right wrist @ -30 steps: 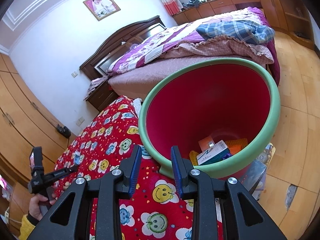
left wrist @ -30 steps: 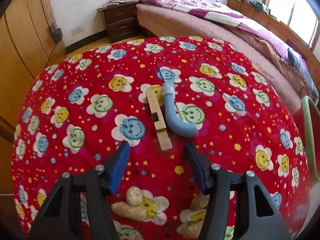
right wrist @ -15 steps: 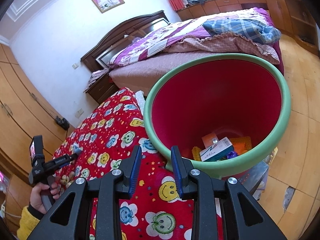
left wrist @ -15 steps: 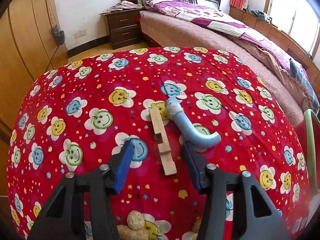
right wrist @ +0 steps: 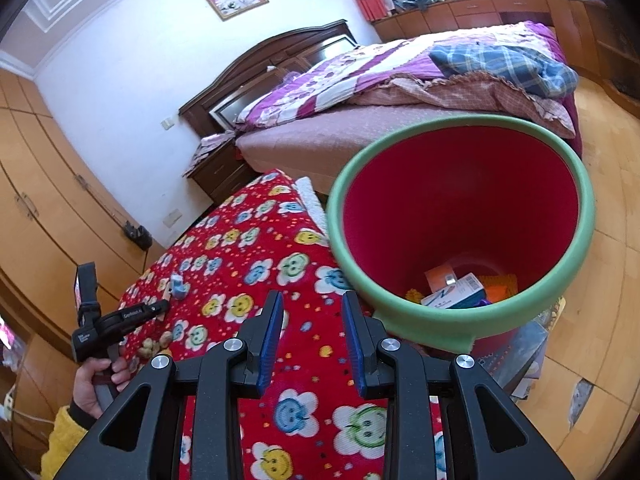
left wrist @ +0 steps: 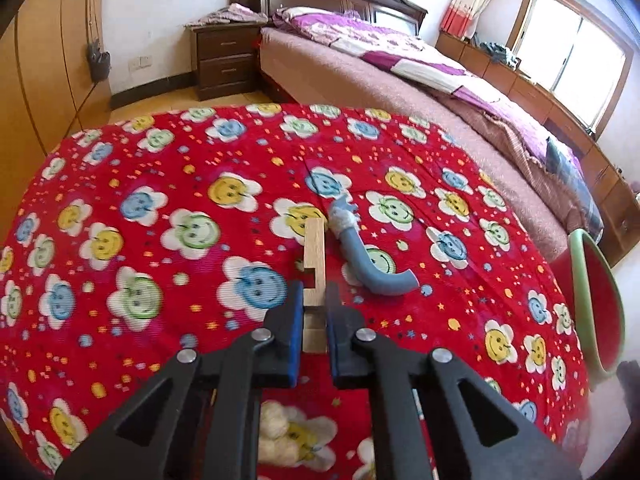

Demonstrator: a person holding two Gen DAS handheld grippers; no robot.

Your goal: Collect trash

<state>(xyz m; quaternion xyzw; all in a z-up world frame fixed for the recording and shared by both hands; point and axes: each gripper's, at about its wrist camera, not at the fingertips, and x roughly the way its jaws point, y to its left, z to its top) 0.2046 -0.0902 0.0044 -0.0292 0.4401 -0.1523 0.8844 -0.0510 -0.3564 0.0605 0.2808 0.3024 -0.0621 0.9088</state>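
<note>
**Left gripper clamped on the wooden piece; right gripper parted beside the bin**

The wooden piece (left wrist: pixel 313 268) is a pale, notched, flat-sided strip lying on the red cloth (left wrist: pixel 120 208) of the counter. Its near end sits between the blue pads of the left gripper (left wrist: pixel 312 320), whose jaws have just been closing and now press on both sides of the wood. The far end of the strip points away from the gripper and rests on the cloth.

Just beside the strip, to its right, lies a curved blue-grey tube (left wrist: pixel 372 264) with a whitish wrapped end; it is smooth and hook-shaped, and it does not touch the gripper. Beneath the gripper, peanut shells (left wrist: pixel 276 428) lie on the cloth, pale and rough.

The cloth is soft, ribbed fabric printed with smiling flowers in yellow, blue and green.

The right gripper (right wrist: pixel 312 340) holds nothing; its blue ribbed pads stand partly apart above the cloth. Ahead of it is the bin (right wrist: pixel 440 328), round, red inside, with a thick green rim. Boxes and orange scraps (right wrist: pixel 456 292) lie at its bottom. A hand (right wrist: pixel 94 380) in a yellow sleeve holds the left gripper's handle.
</note>
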